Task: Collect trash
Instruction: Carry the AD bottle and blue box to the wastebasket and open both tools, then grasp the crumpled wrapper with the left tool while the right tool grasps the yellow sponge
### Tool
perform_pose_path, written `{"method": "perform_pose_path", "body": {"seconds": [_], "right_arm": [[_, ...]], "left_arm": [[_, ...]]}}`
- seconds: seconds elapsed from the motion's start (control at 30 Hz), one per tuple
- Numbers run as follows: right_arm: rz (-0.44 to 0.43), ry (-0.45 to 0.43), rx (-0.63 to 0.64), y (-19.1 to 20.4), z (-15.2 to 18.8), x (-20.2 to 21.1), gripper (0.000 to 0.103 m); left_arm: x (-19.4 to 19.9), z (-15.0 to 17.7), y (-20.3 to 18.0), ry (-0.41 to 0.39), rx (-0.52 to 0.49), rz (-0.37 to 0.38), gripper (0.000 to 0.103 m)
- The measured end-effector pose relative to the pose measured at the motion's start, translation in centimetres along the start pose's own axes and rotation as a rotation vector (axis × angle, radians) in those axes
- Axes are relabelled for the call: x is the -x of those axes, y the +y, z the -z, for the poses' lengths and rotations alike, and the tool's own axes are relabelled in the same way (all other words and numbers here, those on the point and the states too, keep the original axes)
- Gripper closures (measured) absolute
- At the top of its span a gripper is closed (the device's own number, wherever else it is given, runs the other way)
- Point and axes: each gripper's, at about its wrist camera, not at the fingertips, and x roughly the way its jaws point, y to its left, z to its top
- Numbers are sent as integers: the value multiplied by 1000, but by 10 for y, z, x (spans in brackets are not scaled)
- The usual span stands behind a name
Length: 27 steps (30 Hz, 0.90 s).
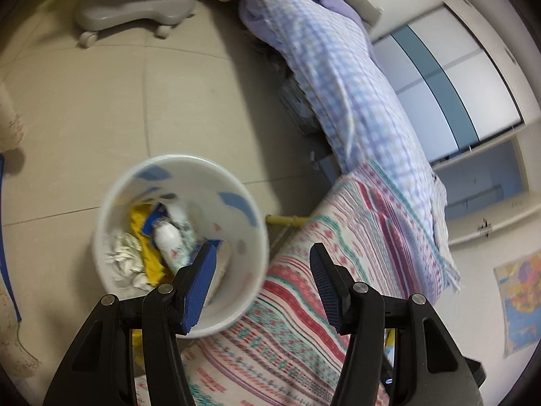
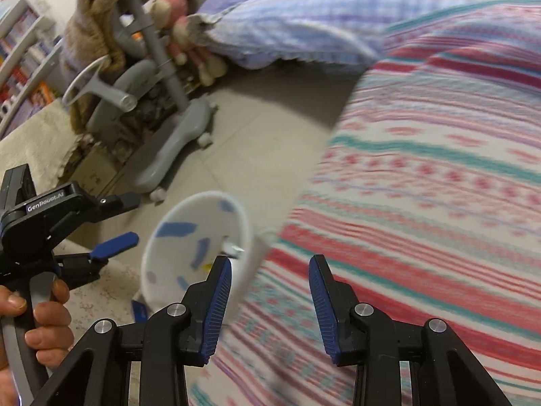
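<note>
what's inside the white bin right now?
In the white bin: a white bottle, a yellow wrapper and crumpled white paper. The left gripper finger covers the near part; anything beneath the pile is hidden.

Bare floor (image 1: 101, 101) fills the left of the frame; the bin (image 1: 243, 237) touches the striped bed (image 1: 338, 270) lower right, leaving no gap.

- The floor (image 1: 189, 77) is pale beige tile with thin grout lines.
- A bed with a striped red, teal and white cover (image 2: 439, 176) fills the right side; a blue-checked quilt (image 1: 341, 77) lies further along it.
- A grey wheeled chair base (image 2: 175, 142) stands on the tiles.
- A bookshelf (image 2: 20, 61) lines the far left wall.
- A white and blue-grey wardrobe (image 1: 453, 77) stands behind the bed.
</note>
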Motion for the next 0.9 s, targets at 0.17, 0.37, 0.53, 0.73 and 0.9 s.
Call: {"method": "perform_pose_path", "body": {"seconds": [0.17, 0.37, 0.53, 0.73, 0.9], "right_arm": [[59, -42, -40, -39, -9, 50, 61], [135, -132, -125, -103, -21, 114, 60], [216, -221, -237, -163, -29, 163, 56], [262, -271, -408, -224, -36, 198, 56], [266, -233, -521, -268, -36, 202, 55]], "left_arm": [[-12, 25, -46, 36, -114, -4, 43], [-26, 59, -102, 89, -263, 0, 43], [-36, 98, -160, 126, -458, 27, 43], [-61, 148, -223, 166, -640, 48, 43], [-83, 187, -286, 248, -756, 114, 42]]}}
